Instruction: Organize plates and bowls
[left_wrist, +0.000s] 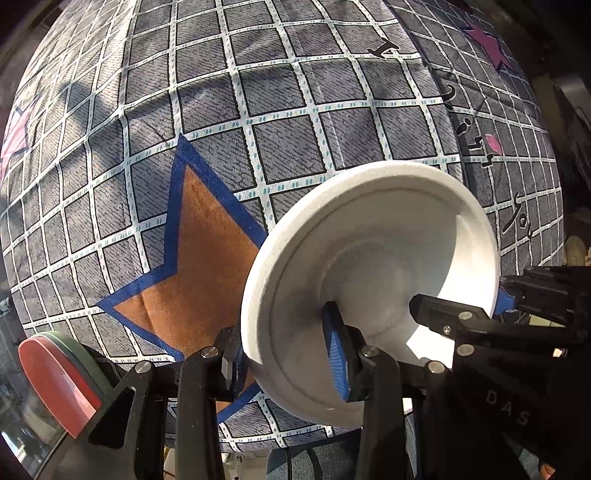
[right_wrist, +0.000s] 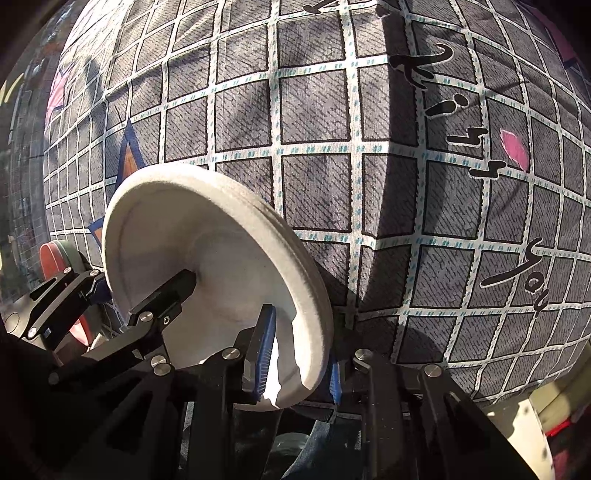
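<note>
L gripper (left_wrist: 284, 365) is clamped on the near rim of a white bowl (left_wrist: 369, 280): one blue pad inside, the other finger outside the wall. R gripper (right_wrist: 299, 354) is closed on the opposite rim (right_wrist: 317, 332), one pad in, one out. The bowl is tilted, held between both over a grey checked cloth (left_wrist: 258, 110) w/ an orange star (left_wrist: 199, 266). Wide bare cloth beyond the bowl's far rim. Red and green plates (left_wrist: 55, 376) sit at the cloth's edge, left of L gripper.

Both grippers (left_wrist: 288, 354) (right_wrist: 299, 354) are black linkages with silver screw heads, blue ribbed pads (left_wrist: 338, 350) (one arm lettered "DAS").
</note>
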